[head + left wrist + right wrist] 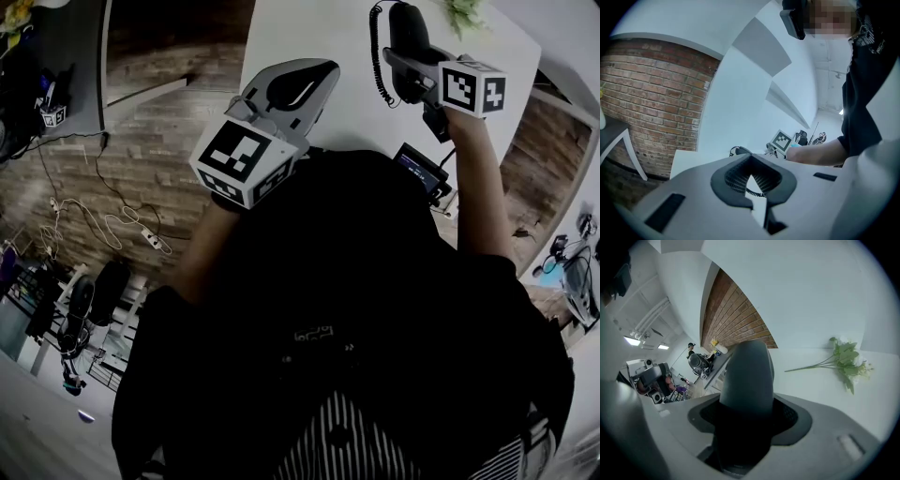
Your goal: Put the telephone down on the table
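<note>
The black telephone handset [408, 33] hangs a little above the white table [309, 33] at the far right, and my right gripper [424, 67] is shut on it. In the right gripper view the handset [747, 376] fills the space between the jaws and points away over the table [820, 385]. Its coiled cord [377, 56] hangs down at its left. The telephone base [422, 169] with its small screen sits near the table's front edge, partly hidden by the person's body. My left gripper [314, 75] is held over the table's left part, shut and with nothing in it [752, 161].
A spray of green and white flowers [464, 14] [846, 363] lies on the table beyond the handset. The table's left edge [248, 56] borders a brick-patterned floor with a power strip and cables [122, 225]. Dark chairs and equipment stand at the lower left.
</note>
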The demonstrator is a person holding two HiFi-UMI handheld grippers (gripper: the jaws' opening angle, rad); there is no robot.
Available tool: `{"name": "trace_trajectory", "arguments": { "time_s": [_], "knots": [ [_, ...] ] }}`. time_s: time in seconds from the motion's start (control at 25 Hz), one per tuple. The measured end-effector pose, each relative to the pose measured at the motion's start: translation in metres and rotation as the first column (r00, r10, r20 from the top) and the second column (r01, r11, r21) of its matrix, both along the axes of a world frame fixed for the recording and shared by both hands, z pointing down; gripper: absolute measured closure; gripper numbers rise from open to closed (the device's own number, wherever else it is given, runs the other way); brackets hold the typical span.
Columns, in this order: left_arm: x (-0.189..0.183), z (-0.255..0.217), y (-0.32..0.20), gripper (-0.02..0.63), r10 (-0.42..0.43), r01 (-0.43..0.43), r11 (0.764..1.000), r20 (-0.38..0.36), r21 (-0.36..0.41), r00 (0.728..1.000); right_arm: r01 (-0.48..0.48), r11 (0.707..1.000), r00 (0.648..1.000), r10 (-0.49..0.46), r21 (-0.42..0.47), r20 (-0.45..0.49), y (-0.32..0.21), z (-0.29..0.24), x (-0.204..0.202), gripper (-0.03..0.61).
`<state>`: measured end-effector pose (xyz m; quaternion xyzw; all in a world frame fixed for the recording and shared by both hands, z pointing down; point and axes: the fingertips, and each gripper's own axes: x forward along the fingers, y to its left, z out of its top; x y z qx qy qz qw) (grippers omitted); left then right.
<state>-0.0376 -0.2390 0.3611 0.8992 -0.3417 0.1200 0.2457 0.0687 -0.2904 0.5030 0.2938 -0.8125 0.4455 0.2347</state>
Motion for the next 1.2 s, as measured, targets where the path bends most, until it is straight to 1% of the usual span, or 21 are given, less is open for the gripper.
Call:
{"name": "trace_trajectory", "arguments": {
  "time_s": [0.32,0.56,0.88,1.2],
  "knots": [
    [-0.007,0.001,0.012,0.607,-0.057,0.057,0.998,0.014,-0.012,0.998,0.029,0.999,0.999,-0.031,-0.037,-0.035,0.004,0.031,0.001,0.304],
    [-0.011,0.004,0.021,0.607,-0.093,0.094,0.995,0.022,-0.022,0.995,0.072,0.996,0.994,-0.076,-0.062,-0.073,0.012,0.054,-0.001,0.304],
    [-0.015,0.005,0.03,0.607,-0.145,0.146,0.989,0.036,-0.024,0.989,0.118,0.985,0.983,-0.135,-0.129,-0.129,0.027,0.102,0.0,0.304],
    [-0.027,0.012,0.036,0.607,-0.187,0.189,0.981,0.041,-0.037,0.981,0.106,0.977,0.975,-0.139,-0.185,-0.172,0.033,0.142,0.0,0.304]
  ]
}}
